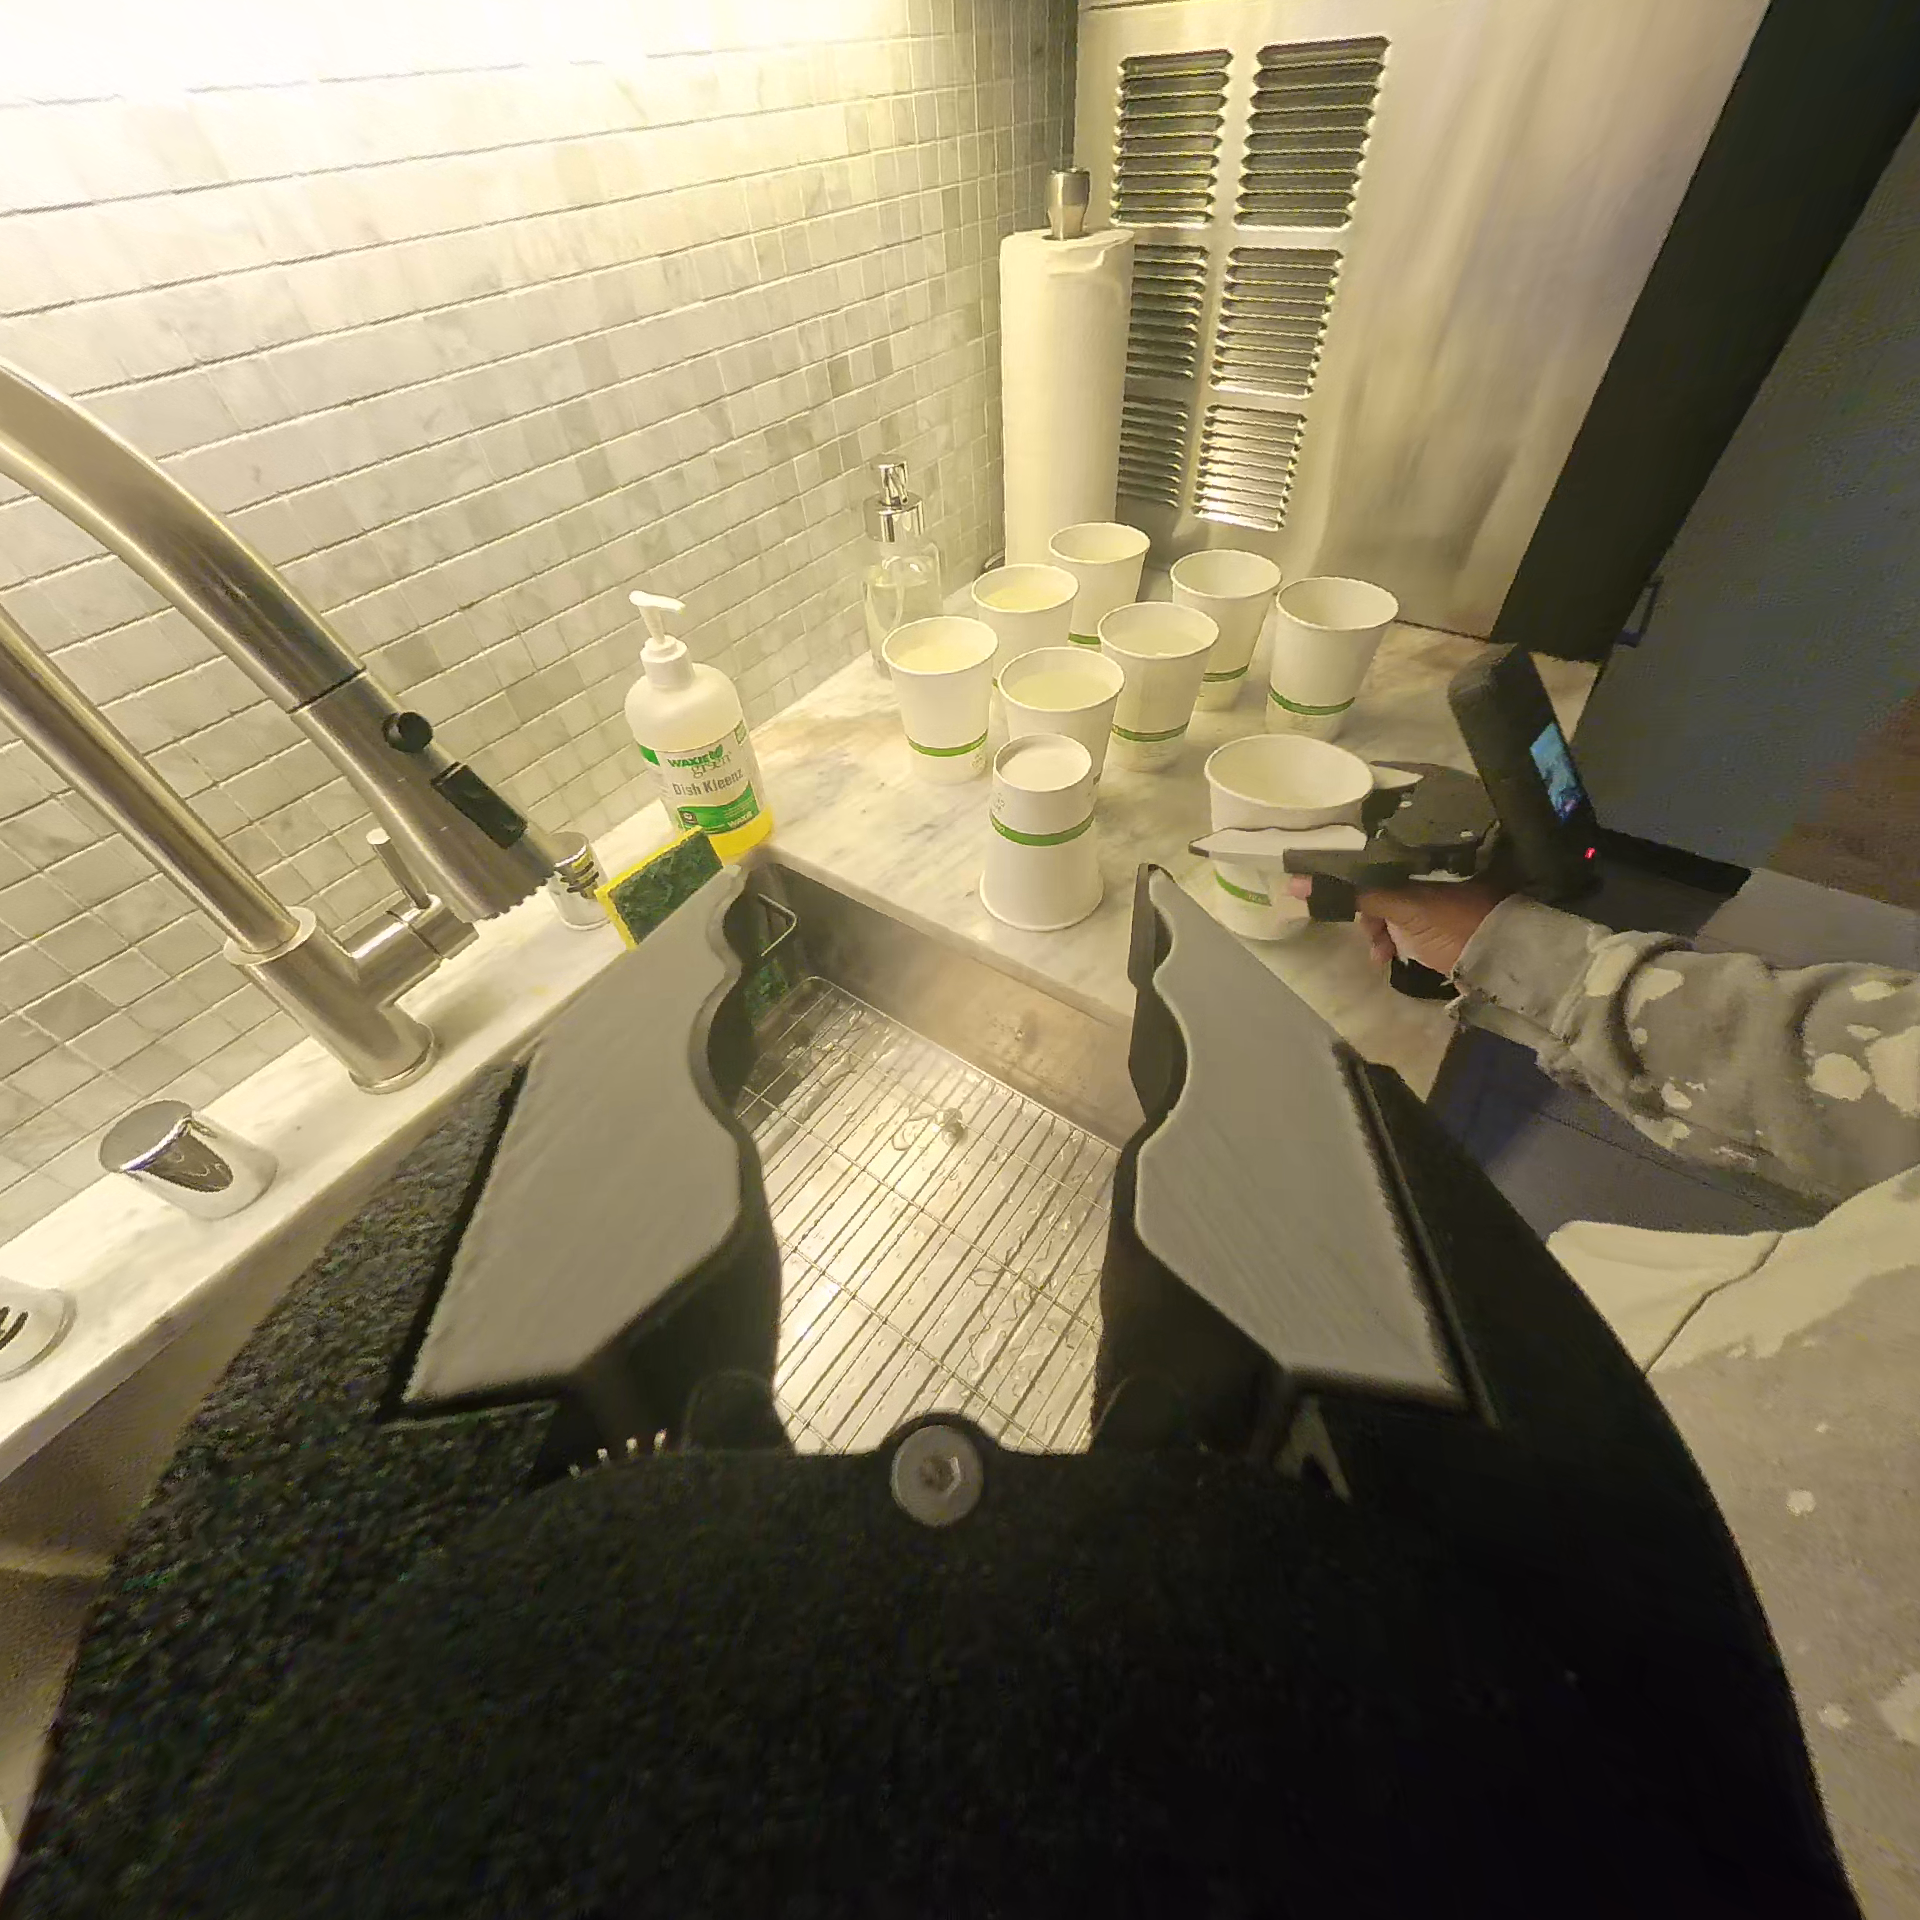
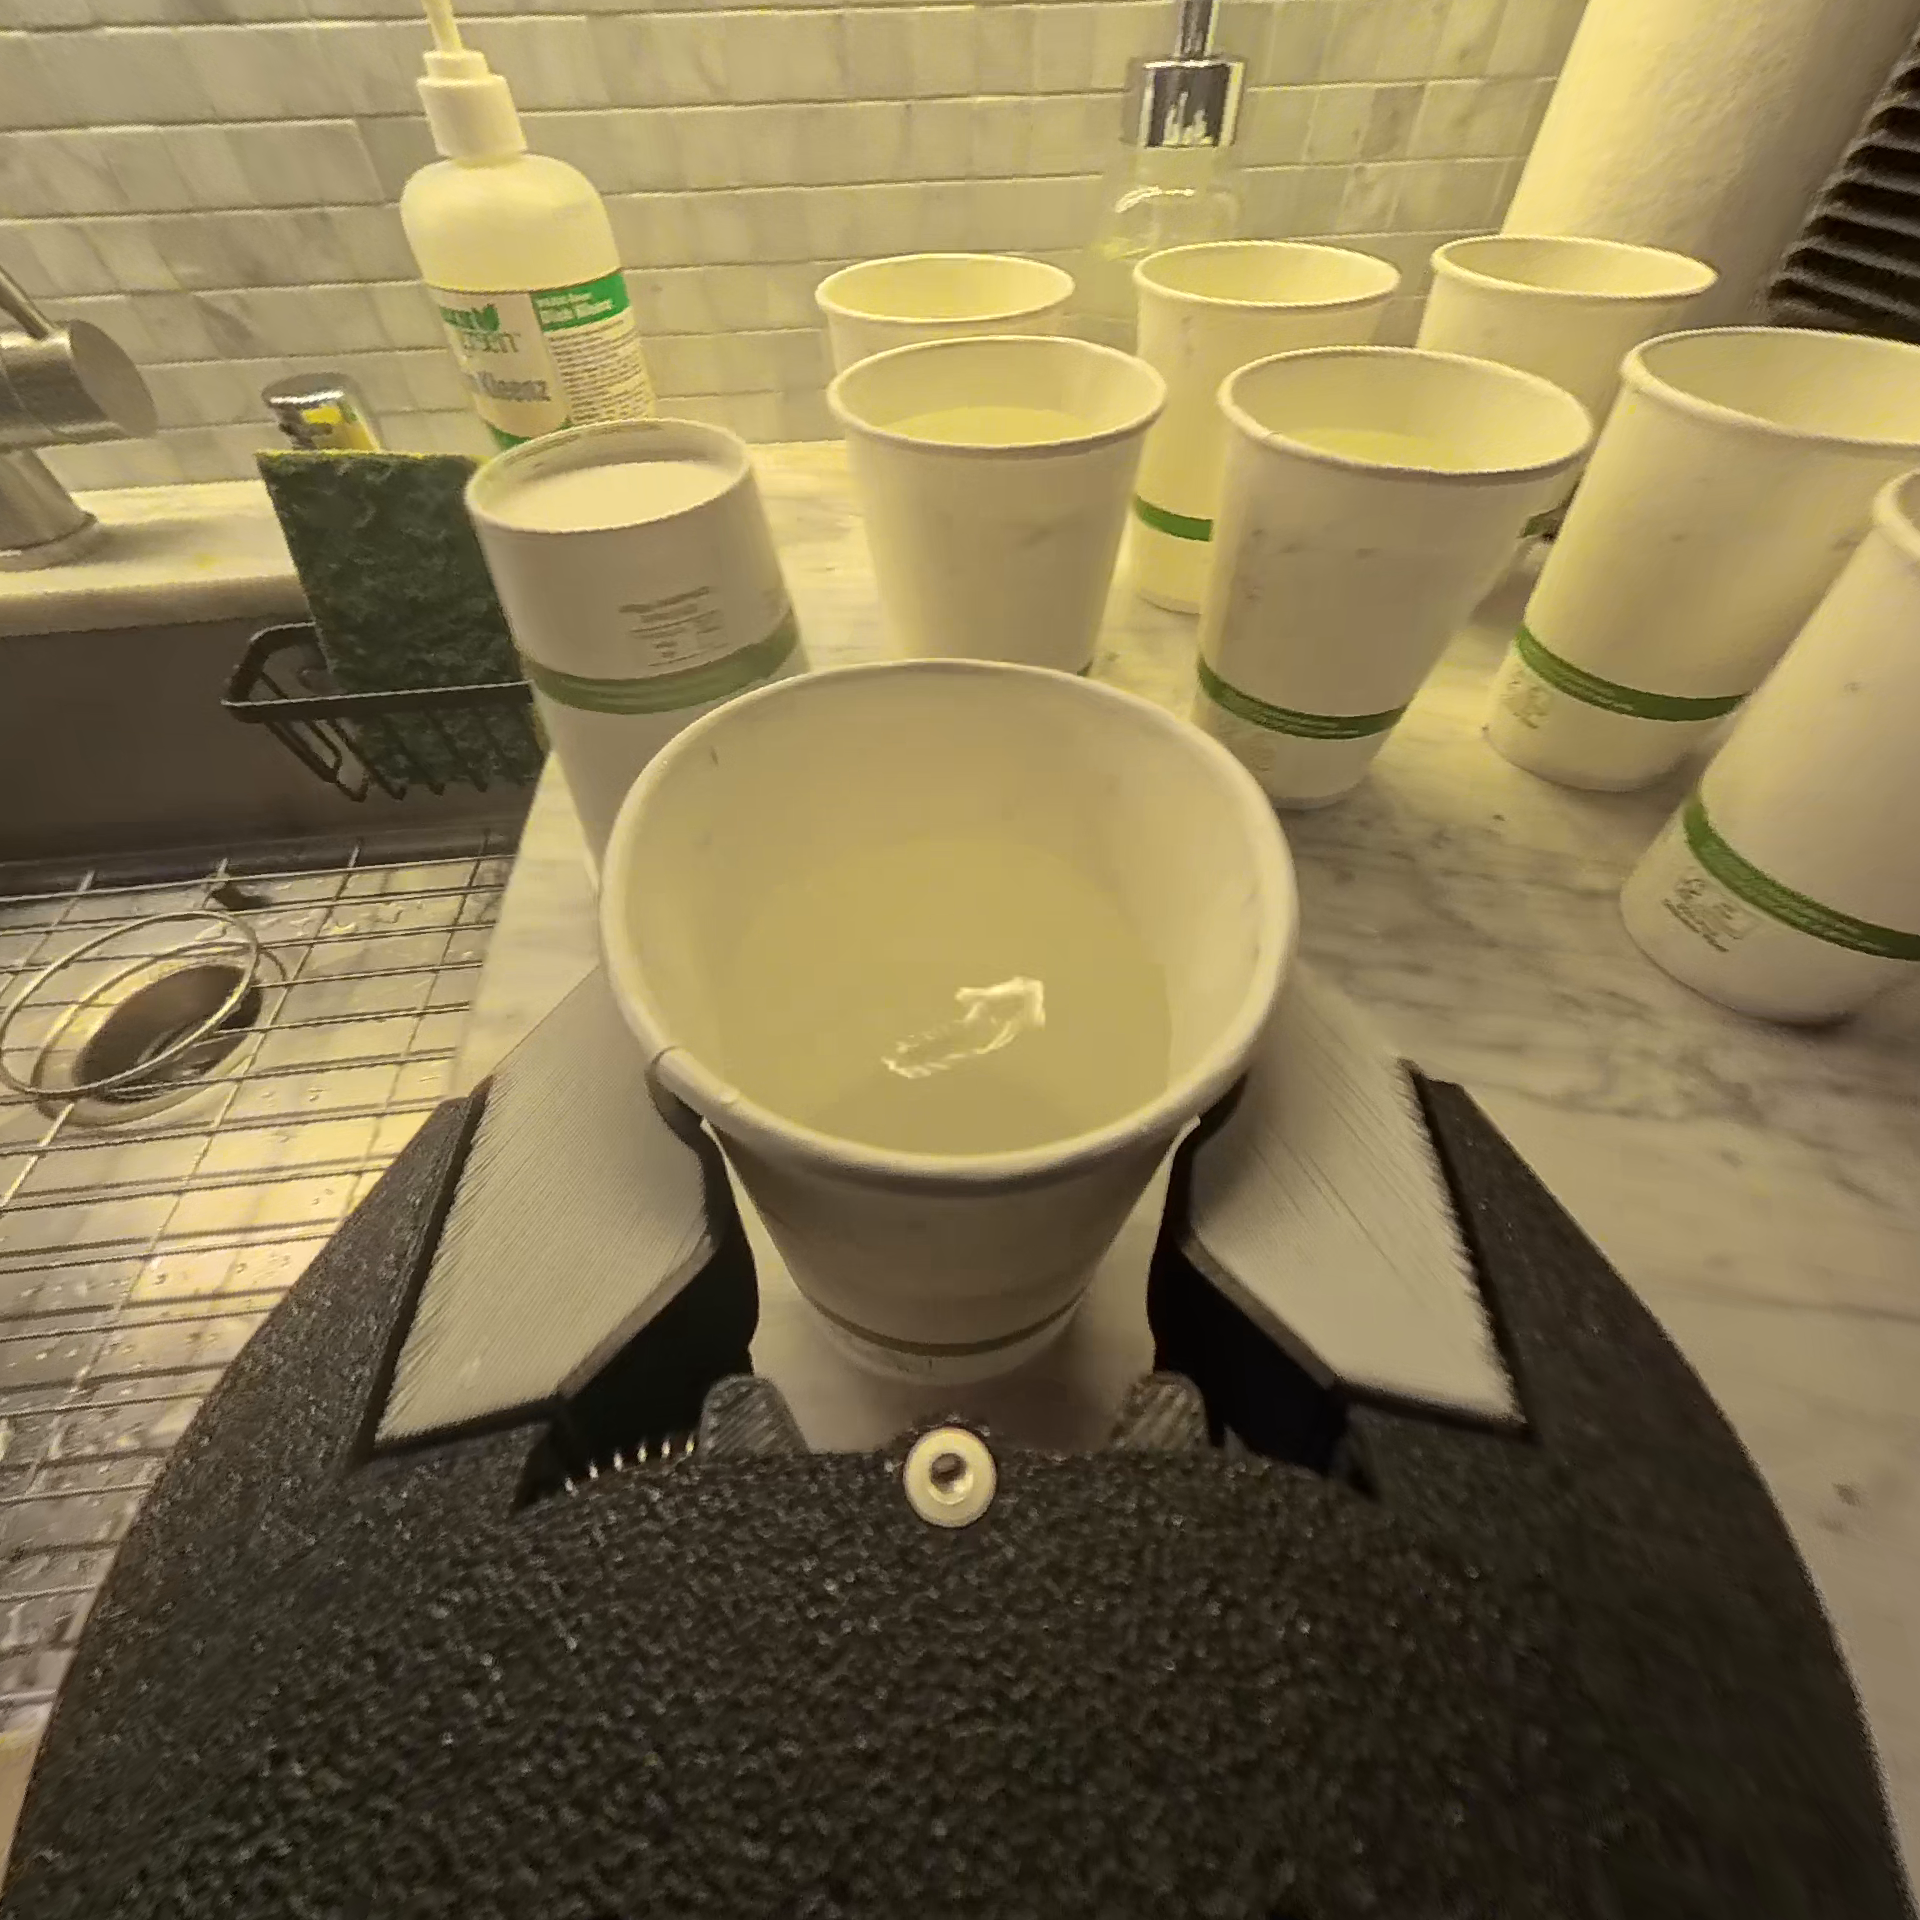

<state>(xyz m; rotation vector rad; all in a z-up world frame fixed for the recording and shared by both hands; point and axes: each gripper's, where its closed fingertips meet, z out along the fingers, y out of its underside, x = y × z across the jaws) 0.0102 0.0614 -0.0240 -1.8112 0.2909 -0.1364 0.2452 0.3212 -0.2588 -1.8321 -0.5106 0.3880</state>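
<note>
The right gripper has its fingers closed around a white paper cup that holds pale liquid. The cup stands upright over the marble bench, and its base is hidden behind the gripper body, so whether it rests on the bench or is lifted cannot be told. In the left wrist view the same cup sits at about 2 o'clock from the sink, with the right gripper clamped across its wall and a hand on the handle.

The left gripper hovers over the steel sink with its fingers spread wide and nothing between them. Below them lies a wire grid dotted with water drops.

At 11 o'clock from the held cup stands an upturned stack of cups, just beside it. More upright cups crowd the bench from 12 to 2 o'clock, some cut off at the frame edge. A soap bottle stands at the tiled wall, its pump top cropped. A green sponge leans in a black wire caddy on the sink wall. The faucet arches in from the left, its start out of frame.
</note>
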